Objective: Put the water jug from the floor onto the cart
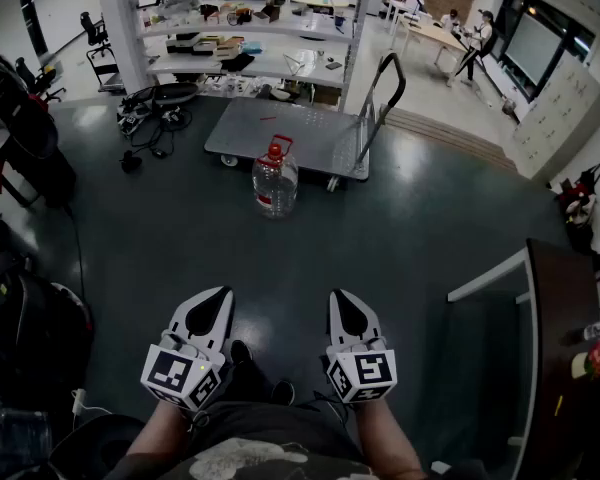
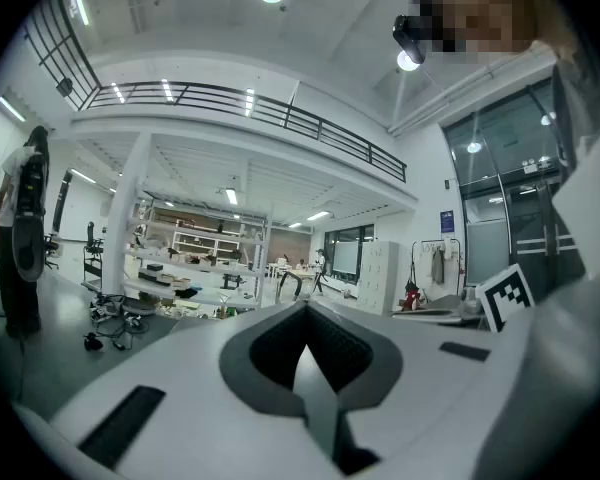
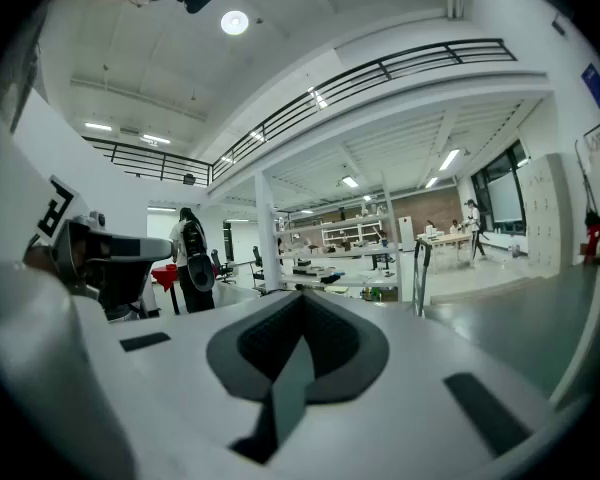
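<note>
A clear water jug (image 1: 275,180) with a red cap and red handle stands upright on the dark floor, just in front of the grey flatbed cart (image 1: 290,135). The cart's black push handle (image 1: 384,86) rises at its right end. Both grippers are held low and near me, well short of the jug. My left gripper (image 1: 212,299) is shut with nothing in it. My right gripper (image 1: 342,301) is shut and empty too. In the left gripper view the left gripper (image 2: 305,308) points level at distant shelves, and the right gripper (image 3: 302,295) does likewise in its own view. The jug is in neither gripper view.
White shelving (image 1: 245,28) full of items stands behind the cart. Cables and a wheeled base (image 1: 150,113) lie on the floor at left. Black bags (image 1: 25,338) sit at lower left. A dark desk (image 1: 565,338) with a white frame is at right. A person (image 3: 192,258) with a backpack stands far off.
</note>
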The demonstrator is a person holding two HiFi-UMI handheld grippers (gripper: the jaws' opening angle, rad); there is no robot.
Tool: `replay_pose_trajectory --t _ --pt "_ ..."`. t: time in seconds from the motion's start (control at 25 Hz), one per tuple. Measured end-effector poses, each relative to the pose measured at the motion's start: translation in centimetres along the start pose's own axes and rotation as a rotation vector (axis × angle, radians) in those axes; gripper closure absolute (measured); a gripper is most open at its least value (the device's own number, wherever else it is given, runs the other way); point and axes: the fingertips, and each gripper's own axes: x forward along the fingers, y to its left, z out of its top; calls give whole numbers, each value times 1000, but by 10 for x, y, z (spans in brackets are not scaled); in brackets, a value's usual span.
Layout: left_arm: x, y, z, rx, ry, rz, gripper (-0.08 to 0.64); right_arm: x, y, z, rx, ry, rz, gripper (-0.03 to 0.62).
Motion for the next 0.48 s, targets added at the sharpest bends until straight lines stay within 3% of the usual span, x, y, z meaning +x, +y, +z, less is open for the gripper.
replay_pose_trajectory --t 0.48 --pt "-6 9 -6 -14 4 0 555 6 10 1 -19 13 13 601"
